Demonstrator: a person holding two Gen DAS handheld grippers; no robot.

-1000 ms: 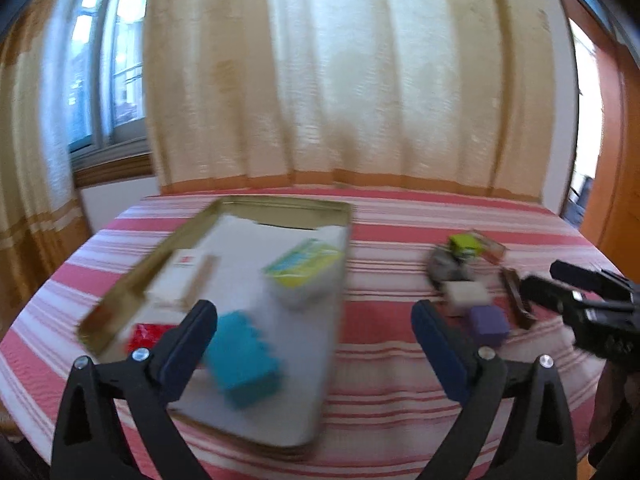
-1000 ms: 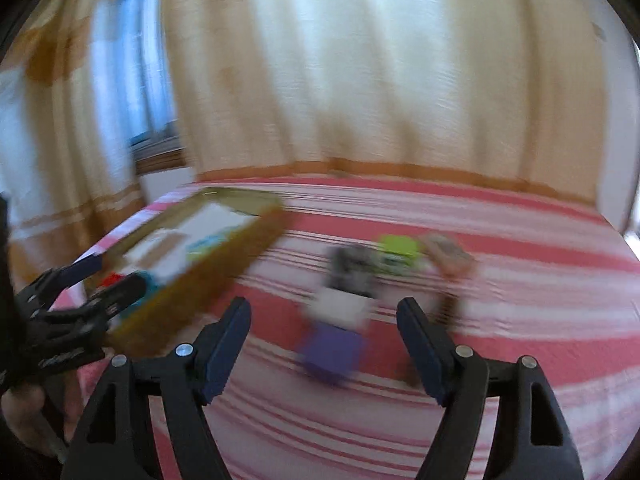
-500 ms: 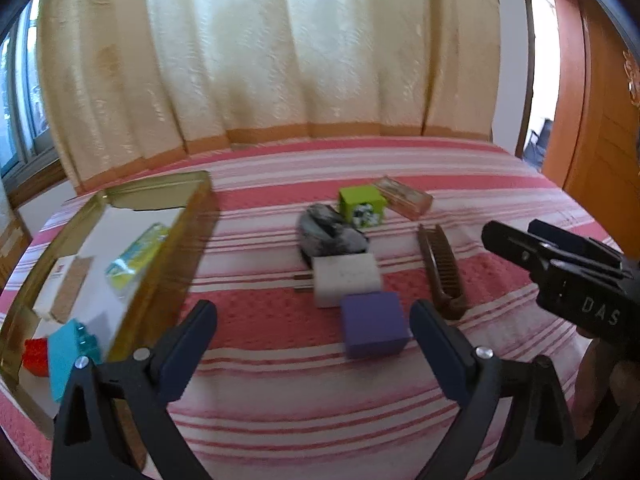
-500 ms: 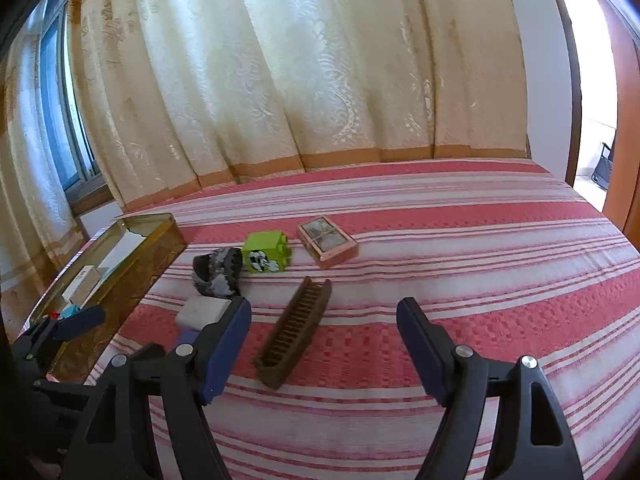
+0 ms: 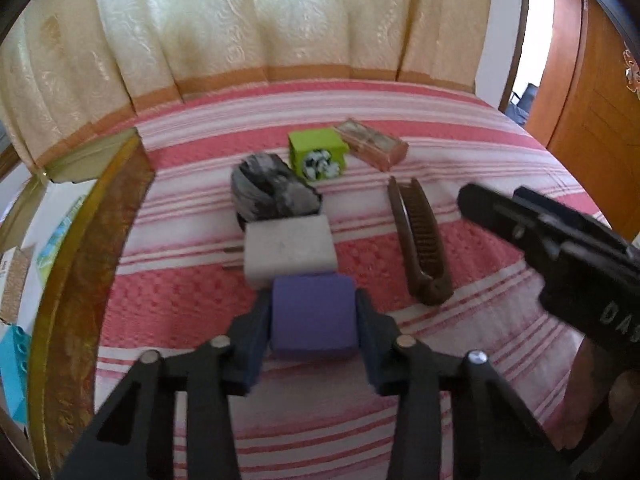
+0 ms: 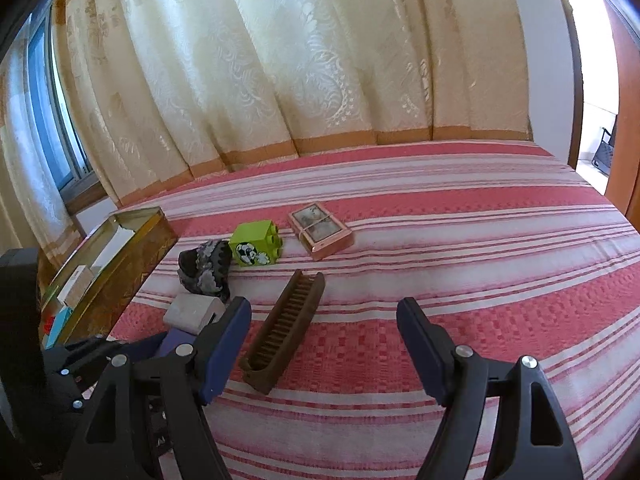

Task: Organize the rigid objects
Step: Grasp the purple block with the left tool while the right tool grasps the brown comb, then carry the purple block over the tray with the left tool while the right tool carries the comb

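A purple block (image 5: pixel 314 316) rests on the red striped cloth, and my left gripper (image 5: pixel 313 306) is shut on it, one pad pressed to each side. Just beyond it lie a white block (image 5: pixel 288 250), a grey-black lump (image 5: pixel 272 196) and a green toy brick (image 5: pixel 318 154). A pink box (image 5: pixel 372 144) sits at the back. A brown comb (image 6: pixel 284 328) lies lengthwise by the left finger of my right gripper (image 6: pixel 324 340), which hangs open over the cloth with nothing between its fingers.
A gold tray (image 5: pixel 80 260) stands at the left with a teal brick (image 5: pixel 12 364), cards and a packet inside. Cream curtains (image 6: pixel 280 60) hang behind the table. An orange door (image 5: pixel 592 100) is at the far right.
My left gripper swung right from the tray to the loose objects, dropped to the purple block and closed on it. My right gripper swung right at first, then held still, open.
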